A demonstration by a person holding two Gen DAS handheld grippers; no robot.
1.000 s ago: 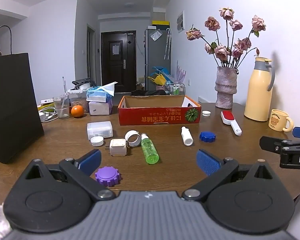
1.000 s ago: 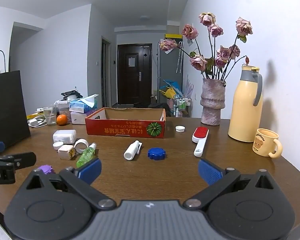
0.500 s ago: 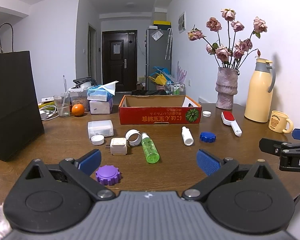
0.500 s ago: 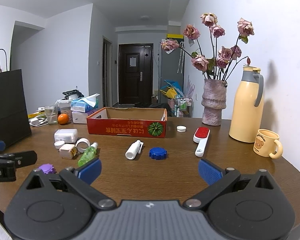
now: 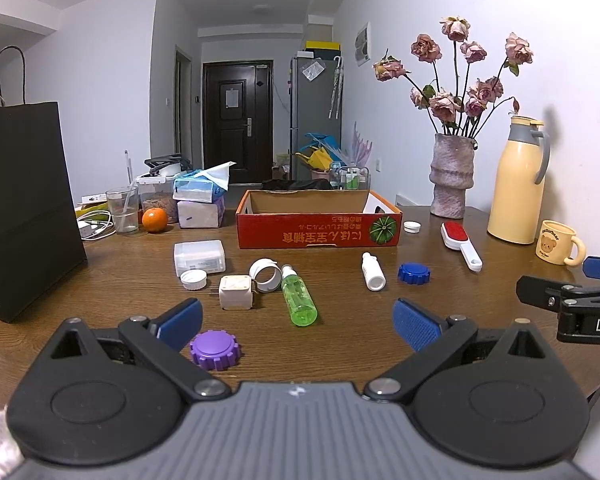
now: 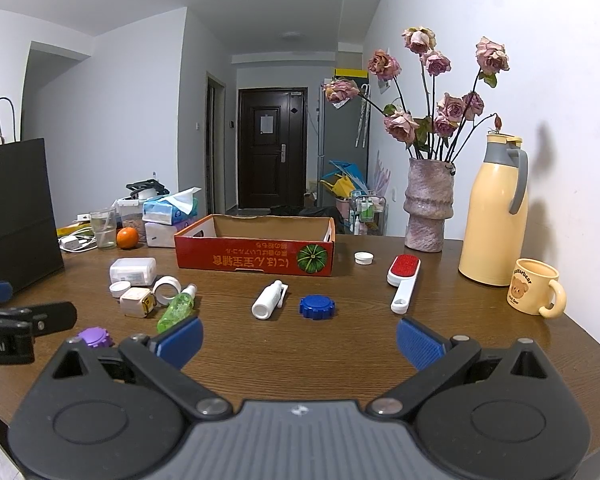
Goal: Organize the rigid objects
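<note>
Both tongs, left [image 5: 296, 318] and right [image 6: 300, 338], hang released; nothing boxed yet, purple cap [image 5: 215, 349] likely first into red box [image 5: 318, 229].

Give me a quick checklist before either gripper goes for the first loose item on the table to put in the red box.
1. Left gripper open, holding nothing: ok.
2. Right gripper open, holding nothing: ok.
3. Red cardboard box open-topped, ready to receive: ok; whether its floor is free, cannot tell.
4. Purple cap lies just ahead of the left gripper, apart from other items: ok.
5. Green spray bottle lies on its side close to the white ring; contact cannot tell.
6. Blue cap and white bottle lie apart, ahead of the right gripper: ok.
</note>
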